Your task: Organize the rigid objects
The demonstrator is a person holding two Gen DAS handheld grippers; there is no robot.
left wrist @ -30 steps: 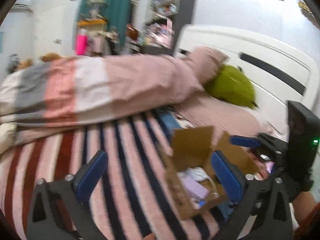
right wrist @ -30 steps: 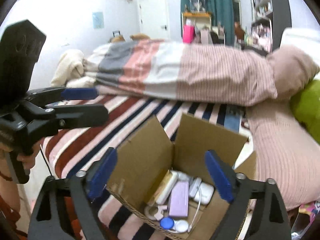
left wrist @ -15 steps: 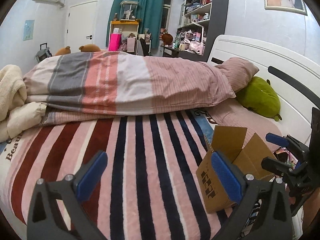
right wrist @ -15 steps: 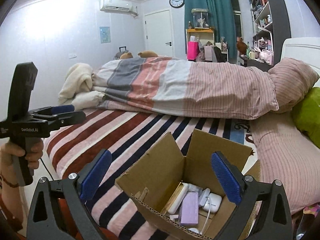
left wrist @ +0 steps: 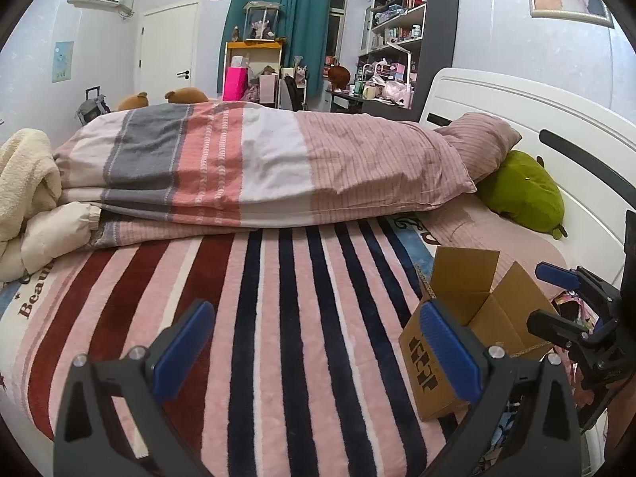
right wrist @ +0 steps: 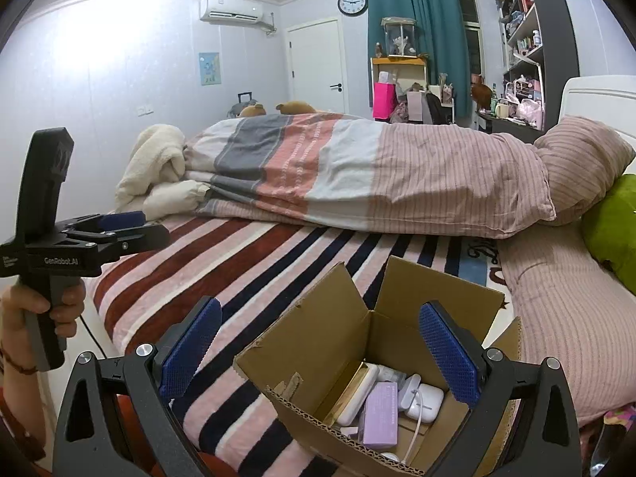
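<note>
An open cardboard box (right wrist: 318,342) stands on the striped blanket (left wrist: 298,318) near the bed's front edge. Inside it lie a purple box (right wrist: 379,417), a white case (right wrist: 425,399) with a cable, and a long white case (right wrist: 359,391). My right gripper (right wrist: 320,318) hovers just above the box, jaws wide open and holding nothing. My left gripper (left wrist: 316,330) is open over bare blanket, left of the box (left wrist: 477,306). Each gripper also shows in the other's view: the left gripper (right wrist: 147,226) in a person's hand, the right gripper (left wrist: 552,298) by the box.
A folded striped quilt (left wrist: 258,167) lies across the bed behind the blanket. A pink pillow (left wrist: 481,147) and a green plush (left wrist: 520,194) sit by the white headboard (left wrist: 556,127). Cream bedding (left wrist: 28,198) is piled at the far left.
The left wrist view swung away from the box, which now sits at its right edge. The right gripper's jaws widened a little and its view tilted up above the box.
</note>
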